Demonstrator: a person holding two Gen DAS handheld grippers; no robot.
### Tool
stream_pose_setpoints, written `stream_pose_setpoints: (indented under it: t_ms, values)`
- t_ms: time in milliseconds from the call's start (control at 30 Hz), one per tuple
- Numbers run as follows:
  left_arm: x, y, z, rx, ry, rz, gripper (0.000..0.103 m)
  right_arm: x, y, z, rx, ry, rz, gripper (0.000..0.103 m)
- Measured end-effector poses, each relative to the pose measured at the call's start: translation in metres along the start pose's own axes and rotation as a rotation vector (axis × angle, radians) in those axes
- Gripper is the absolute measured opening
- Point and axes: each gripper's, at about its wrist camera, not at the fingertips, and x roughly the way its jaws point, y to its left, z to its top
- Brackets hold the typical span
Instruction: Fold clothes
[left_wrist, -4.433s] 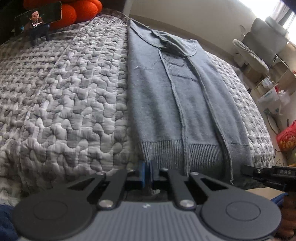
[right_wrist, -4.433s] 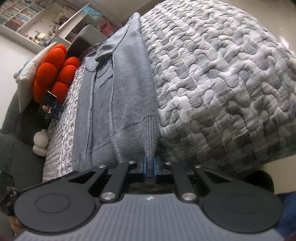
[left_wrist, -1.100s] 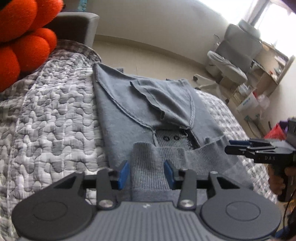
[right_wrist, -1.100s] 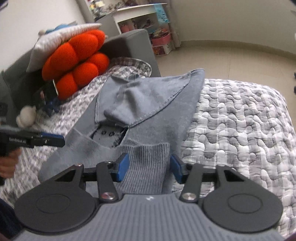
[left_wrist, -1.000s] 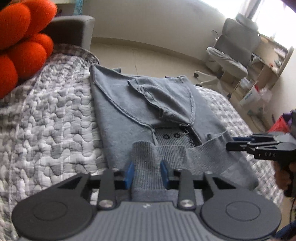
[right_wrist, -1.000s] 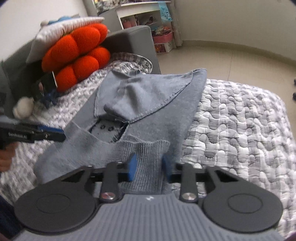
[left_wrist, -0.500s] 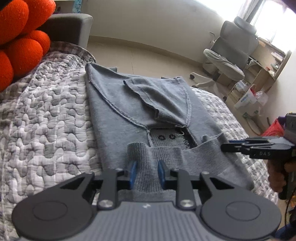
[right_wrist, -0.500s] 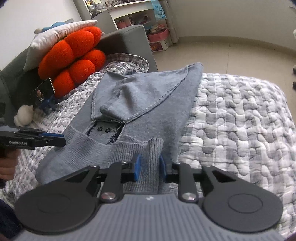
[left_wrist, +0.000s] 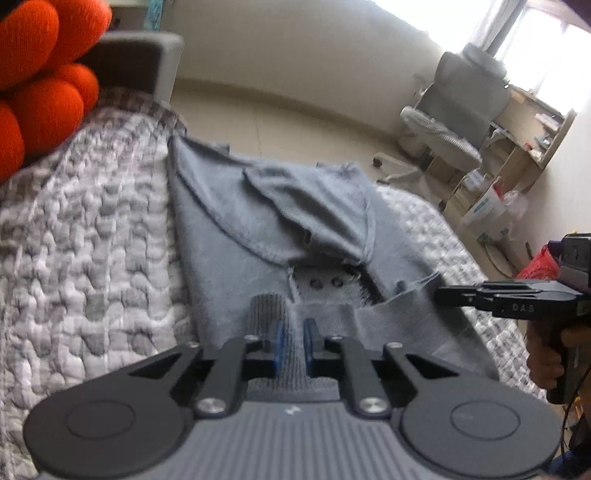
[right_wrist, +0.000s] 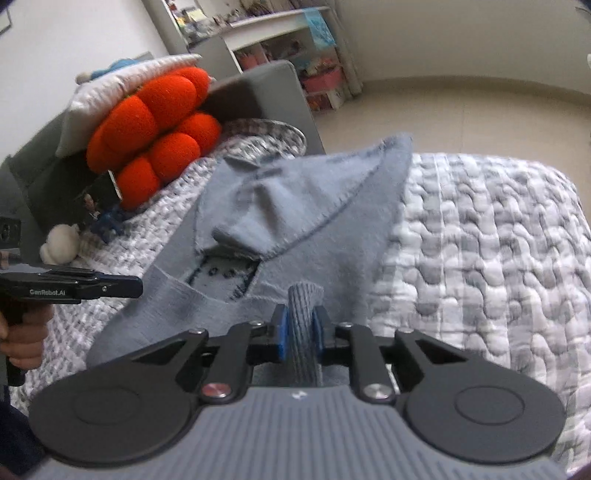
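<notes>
1. Sweater (left_wrist: 236, 236), grey knit, lies along a bed covered by a grey-white quilt (left_wrist: 92, 258); its ribbed hem end is folded back up over the body, leaving a patterned patch with dark dots exposed below the collar.
2. Left tongs (left_wrist: 293, 341): blue pads have just been closing and now pinch a bunched pleat of the ribbed hem at the near left corner of the fold. Clamped on the sweater.
3. Right tongs (right_wrist: 300, 334): pads have just been closing as well; a thick roll of ribbed hem stands upright between them and fills the gap. Clamped on the sweater at the other hem corner.
4. Left wrist view: the right tongs enter from the right edge, a hand (left_wrist: 550, 354) around the handle, black tip level with the folded hem edge.
5. Right wrist view: the left tool enters from the left edge over the quilt, just beside the sweater's side.
6. Orange knot cushion (right_wrist: 155, 136) leans on a grey headboard (right_wrist: 258, 92) at the far end of the bed, well apart from the sweater's collar.
7. Office chair (left_wrist: 454, 122) stands on the pale floor beyond the bed. Both pictures slightly blurred.
</notes>
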Motion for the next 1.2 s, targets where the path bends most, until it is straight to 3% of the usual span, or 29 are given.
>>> stream_pose_setpoints:
  t_ms: [133, 233, 333, 433, 500, 633, 800, 867, 933, 1200]
  values:
    - [0.004, 0.000, -0.001, 0.005, 0.004, -0.014, 0.022, 0.001, -0.002, -0.002, -0.001, 0.010, 0.007, 0.034]
    - [0.006, -0.001, -0.002, 0.017, -0.002, -0.017, 0.028, 0.002, -0.003, -0.003, 0.003, 0.011, 0.007, 0.035]
    - [0.008, -0.002, -0.002, 0.030, -0.008, -0.016, 0.028, 0.005, -0.005, -0.003, 0.006, 0.012, 0.004, 0.035]
    - [0.009, -0.003, -0.003, 0.045, -0.009, 0.004, 0.022, 0.005, -0.004, -0.003, -0.004, 0.008, 0.000, 0.029]
    - [0.005, -0.004, -0.002, 0.050, -0.015, 0.004, 0.016, 0.002, -0.001, -0.002, -0.019, 0.000, 0.004, 0.016]
    - [-0.004, -0.003, -0.001, 0.036, -0.042, -0.013, 0.015, -0.006, 0.003, -0.001, -0.039, -0.029, 0.034, 0.015]
    - [0.006, 0.006, -0.001, 0.009, 0.011, 0.039, 0.016, 0.002, 0.000, -0.002, -0.024, -0.003, 0.027, 0.022]
    - [0.003, 0.009, 0.000, 0.001, 0.002, 0.031, 0.022, 0.003, 0.001, -0.002, -0.028, 0.004, 0.018, 0.029]
    - [0.003, 0.010, 0.001, 0.009, -0.003, 0.051, 0.038, 0.002, 0.001, -0.002, -0.026, 0.000, 0.018, 0.035]
    - [0.007, 0.007, 0.000, 0.052, 0.010, 0.072, 0.037, 0.007, 0.002, -0.002, -0.028, 0.012, 0.007, 0.035]
